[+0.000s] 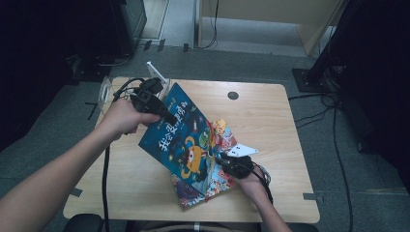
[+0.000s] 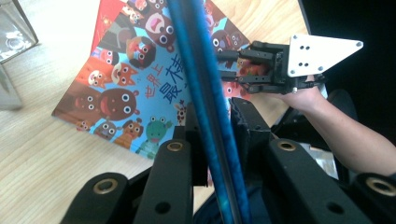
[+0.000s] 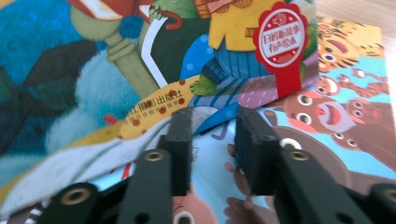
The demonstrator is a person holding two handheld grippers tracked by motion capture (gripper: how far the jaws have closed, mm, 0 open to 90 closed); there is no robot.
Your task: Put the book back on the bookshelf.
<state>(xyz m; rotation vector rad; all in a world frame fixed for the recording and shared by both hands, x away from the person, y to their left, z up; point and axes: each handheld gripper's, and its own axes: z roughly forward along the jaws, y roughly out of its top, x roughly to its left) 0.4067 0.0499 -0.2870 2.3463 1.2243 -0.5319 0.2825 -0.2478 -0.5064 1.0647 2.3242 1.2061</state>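
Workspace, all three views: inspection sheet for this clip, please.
Surface: wooden table, round grommet hole.
Job's things: blue picture book tilted up over animal-faces book lying flat.
Clutter: clear container at the table's edge.
Grippers: left gripper shut on the blue book's edge; right gripper with jaws apart at its lower corner.
Cables: black cable trailing from left gripper.
Surroundings: grey floor, loose wires.

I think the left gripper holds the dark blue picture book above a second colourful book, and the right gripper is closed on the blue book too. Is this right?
Not quite. The right gripper is open, its jaws apart at the dark blue picture book's edge, as the right gripper view shows. The left gripper does hold it above the second colourful book.
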